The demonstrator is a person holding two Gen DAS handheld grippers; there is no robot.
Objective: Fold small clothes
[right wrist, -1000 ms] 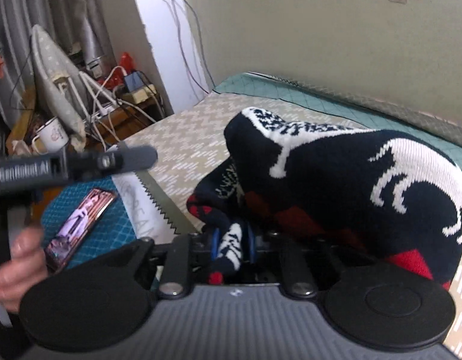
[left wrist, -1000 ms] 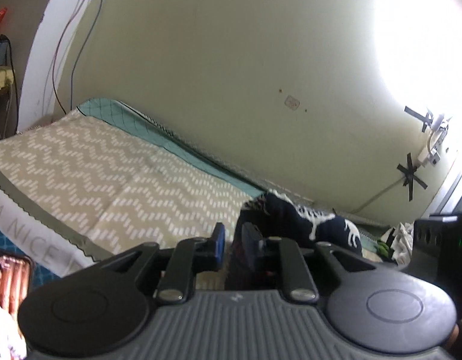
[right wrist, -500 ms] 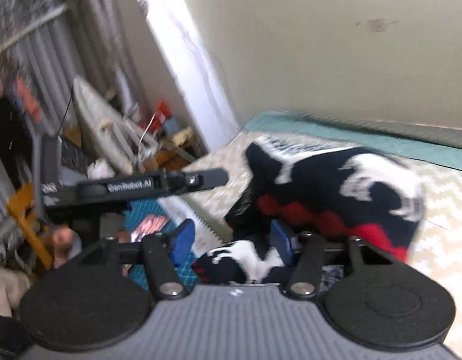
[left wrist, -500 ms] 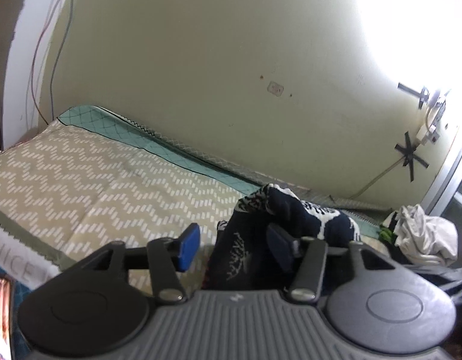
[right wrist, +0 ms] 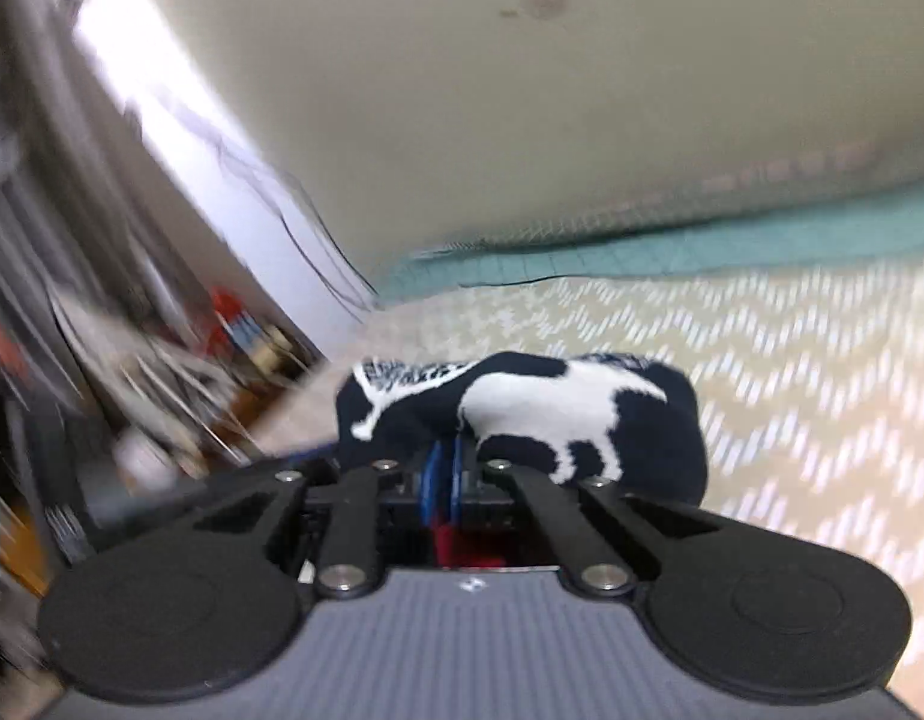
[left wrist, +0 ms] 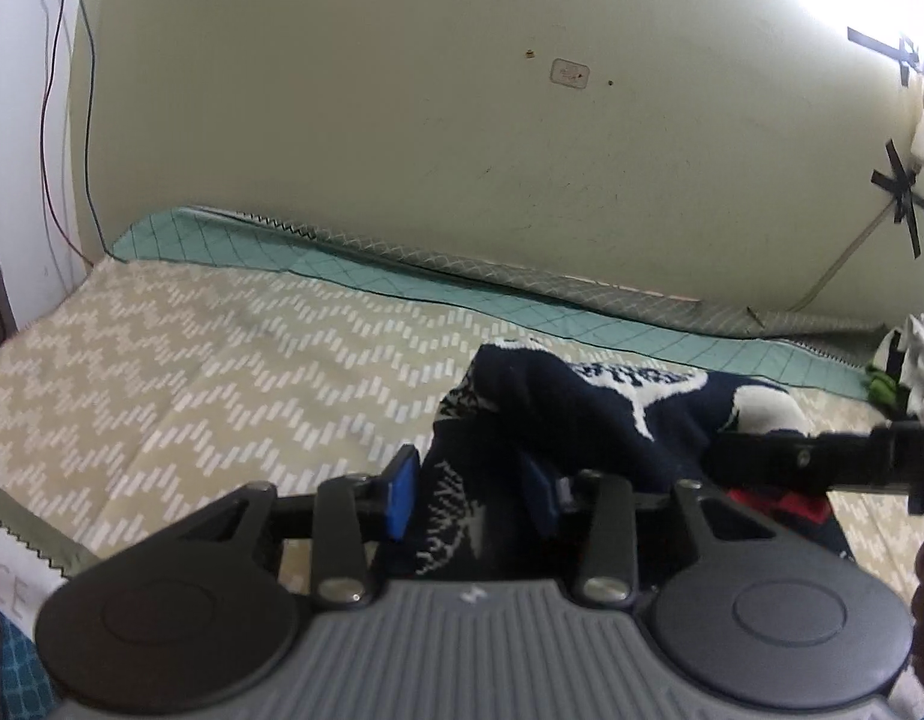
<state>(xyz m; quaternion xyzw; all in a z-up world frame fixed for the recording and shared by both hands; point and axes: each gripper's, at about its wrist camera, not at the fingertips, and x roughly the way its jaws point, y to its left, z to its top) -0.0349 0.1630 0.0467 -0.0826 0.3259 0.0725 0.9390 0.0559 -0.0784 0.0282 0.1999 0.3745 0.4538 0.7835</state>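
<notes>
A navy knitted garment (left wrist: 582,414) with white animal shapes and red patches lies bunched on the beige zigzag cloth (left wrist: 192,372). My left gripper (left wrist: 471,495) is open, its blue pads on either side of a hanging fold of the garment. My right gripper (right wrist: 445,474) is shut on the garment (right wrist: 522,414) at its near edge; that view is blurred. The right gripper's black body (left wrist: 822,459) shows at the right of the left wrist view, against the garment.
A teal mat (left wrist: 402,282) runs along the wall behind the beige cloth. White and green clothes (left wrist: 906,360) lie at the far right. Cluttered shelves and cables (right wrist: 162,372) stand to the left of the bed.
My left gripper has opened and moved in around a fold of the garment. My right gripper opened half a second ago and has shut again on the garment, swinging right.
</notes>
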